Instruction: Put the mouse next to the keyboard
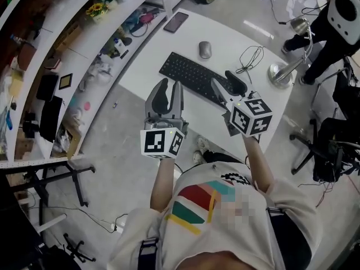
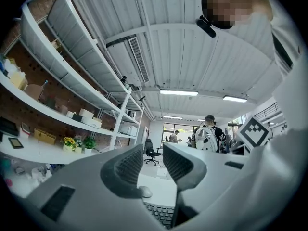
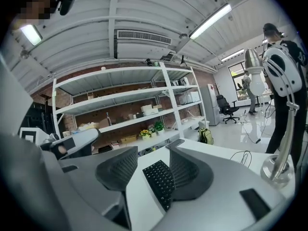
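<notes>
Right gripper (image 1: pixel 222 79) — jaws apart — hovers above keyboard (image 1: pixel 188 75), mouse (image 1: pixel 205 49) beyond it.

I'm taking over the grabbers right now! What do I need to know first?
Left gripper: open and empty, held up near the table's near edge.
Right gripper: open and empty, up by the right end of the keyboard.
Things: the mouse lies on the table just past the keyboard's far edge. There is a small gap and they do not touch.
Done: neither gripper holds the mouse.
Left: if the mouse should sit closer or at the keyboard's end, pick it up and set it there. The right gripper looks nearer.
</notes>
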`<state>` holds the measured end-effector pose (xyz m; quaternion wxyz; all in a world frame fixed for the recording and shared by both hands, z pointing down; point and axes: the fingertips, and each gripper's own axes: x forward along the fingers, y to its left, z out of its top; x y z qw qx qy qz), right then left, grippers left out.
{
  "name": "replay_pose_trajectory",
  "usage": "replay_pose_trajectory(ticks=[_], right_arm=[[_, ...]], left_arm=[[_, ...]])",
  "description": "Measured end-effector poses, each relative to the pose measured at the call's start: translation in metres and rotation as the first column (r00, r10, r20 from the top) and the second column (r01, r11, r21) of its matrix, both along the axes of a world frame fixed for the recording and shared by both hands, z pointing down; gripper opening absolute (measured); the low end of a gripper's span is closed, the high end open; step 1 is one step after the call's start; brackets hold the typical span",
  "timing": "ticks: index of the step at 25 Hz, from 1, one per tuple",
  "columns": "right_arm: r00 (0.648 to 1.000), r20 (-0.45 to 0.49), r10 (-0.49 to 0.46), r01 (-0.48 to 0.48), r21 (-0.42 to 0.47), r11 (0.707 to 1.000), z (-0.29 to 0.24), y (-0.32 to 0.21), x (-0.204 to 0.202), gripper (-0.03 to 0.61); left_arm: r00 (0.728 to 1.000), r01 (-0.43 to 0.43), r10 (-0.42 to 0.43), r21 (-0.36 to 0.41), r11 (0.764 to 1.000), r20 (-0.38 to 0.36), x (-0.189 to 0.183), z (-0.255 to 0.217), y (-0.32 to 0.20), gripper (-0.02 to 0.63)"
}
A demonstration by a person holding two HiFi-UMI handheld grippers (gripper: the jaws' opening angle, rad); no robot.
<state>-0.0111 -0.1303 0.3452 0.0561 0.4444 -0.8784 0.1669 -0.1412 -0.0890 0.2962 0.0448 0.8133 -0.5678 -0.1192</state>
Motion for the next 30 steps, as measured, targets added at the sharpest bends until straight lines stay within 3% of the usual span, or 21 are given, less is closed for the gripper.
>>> replay_pose_trajectory(ticks=[6,8,10,12,17,22,28,30], right_arm=[[0.999,-0.049,0.007,-0.01,-0.053,0.999,0.032,-0.073,-0.001,0.19],[0.997,-0.075,0.0,-0.006,-0.085,0.996,0.046,-0.099,-0.006,0.19],[0.996,-0.087,-0.008,-0.003,-0.124,0.992,0.063,-0.126,-0.013,0.247],[0.996,-0.087,-0.002,-0.013,-0.172,0.985,0.083,-0.152,-0.015,0.249],[0.99,-0.138,0.024,-0.062,-0.274,0.96,0.13,-0.212,-0.017,0.25],[0.976,-0.213,0.037,-0.108,-0.333,0.937,0.164,-0.261,-0.022,0.25],[0.957,-0.29,0.019,-0.158,-0.465,0.871,0.223,-0.283,-0.026,0.25],[0.95,-0.313,0.024,-0.176,-0.471,0.864,0.232,-0.286,-0.026,0.25]], left_arm=[[0.998,-0.041,0.043,-0.035,0.999,0.039,0.011,0.02,-0.054,0.155],[0.995,-0.073,0.076,-0.047,0.996,0.062,0.018,0.029,-0.071,0.193],[0.991,-0.09,0.096,-0.066,0.994,0.092,0.022,0.038,-0.088,0.215],[0.989,-0.099,0.108,-0.09,0.991,0.1,0.026,0.049,-0.103,0.215],[0.987,-0.115,0.13,-0.143,0.983,0.099,0.029,0.075,-0.136,0.215],[0.984,-0.134,0.152,-0.187,0.973,0.087,0.028,0.098,-0.16,0.26],[0.986,-0.12,0.144,-0.246,0.962,0.086,0.021,0.125,-0.177,0.268],[0.986,-0.12,0.145,-0.261,0.958,0.081,0.021,0.131,-0.18,0.268]])
